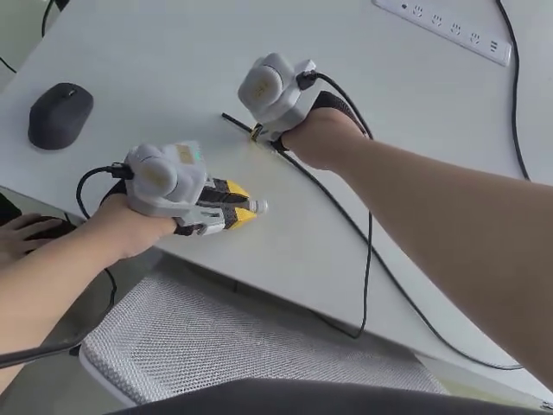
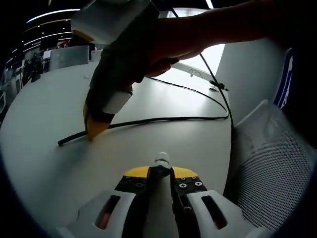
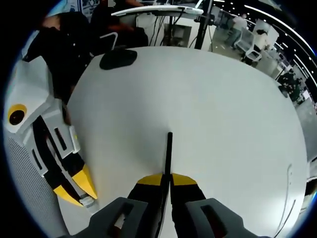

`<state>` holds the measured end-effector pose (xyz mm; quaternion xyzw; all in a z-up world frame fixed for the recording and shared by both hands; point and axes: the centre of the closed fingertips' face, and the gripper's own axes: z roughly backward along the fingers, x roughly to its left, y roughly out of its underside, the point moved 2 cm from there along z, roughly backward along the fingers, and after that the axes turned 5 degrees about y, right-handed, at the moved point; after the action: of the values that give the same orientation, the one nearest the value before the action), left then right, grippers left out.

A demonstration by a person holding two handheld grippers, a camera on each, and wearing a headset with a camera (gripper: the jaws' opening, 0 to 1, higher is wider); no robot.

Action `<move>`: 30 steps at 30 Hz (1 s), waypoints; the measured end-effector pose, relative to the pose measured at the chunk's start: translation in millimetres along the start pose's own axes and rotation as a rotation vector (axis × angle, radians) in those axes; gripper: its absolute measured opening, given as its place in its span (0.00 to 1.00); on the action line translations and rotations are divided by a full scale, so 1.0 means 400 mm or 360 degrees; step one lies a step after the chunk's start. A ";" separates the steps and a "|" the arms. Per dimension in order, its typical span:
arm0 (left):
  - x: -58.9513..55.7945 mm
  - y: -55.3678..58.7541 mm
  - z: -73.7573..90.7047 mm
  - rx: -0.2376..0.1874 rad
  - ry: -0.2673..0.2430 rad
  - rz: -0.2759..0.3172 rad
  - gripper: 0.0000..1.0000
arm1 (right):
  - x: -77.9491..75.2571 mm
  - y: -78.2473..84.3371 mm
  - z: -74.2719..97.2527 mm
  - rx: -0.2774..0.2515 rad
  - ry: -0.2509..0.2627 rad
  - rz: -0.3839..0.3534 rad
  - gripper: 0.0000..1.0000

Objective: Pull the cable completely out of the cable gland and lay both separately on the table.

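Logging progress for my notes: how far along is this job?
Done: the cable is out of the gland, its free end bare. In hand: left gripper shut on the gland, right gripper shut on the cable. Remaining: set both on the table and let go.

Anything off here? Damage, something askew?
Nothing stands out. The cable lies flat on the table, held near its end by the right gripper. The cable gland sits apart from it in the left gripper. The cable's far run drapes over the table edge.
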<state>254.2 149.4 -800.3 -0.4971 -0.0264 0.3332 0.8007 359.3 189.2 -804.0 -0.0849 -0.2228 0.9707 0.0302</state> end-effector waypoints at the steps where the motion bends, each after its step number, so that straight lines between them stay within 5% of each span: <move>1: 0.002 0.000 0.000 0.0004 -0.0004 -0.0006 0.16 | 0.000 0.000 -0.001 -0.0001 0.0001 0.0005 0.00; 17: -0.001 -0.001 -0.004 0.0080 -0.0029 -0.0090 0.16 | 0.008 -0.005 0.000 0.0054 0.0069 0.0226 0.01; 30: 0.000 -0.005 -0.006 0.0084 -0.0063 -0.0121 0.21 | -0.007 -0.007 0.004 0.0058 0.0144 0.0274 0.09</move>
<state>256.2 147.2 -799.8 -0.4677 -0.0521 0.3129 0.8250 362.0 190.7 -801.0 -0.1469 -0.1953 0.9688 -0.0417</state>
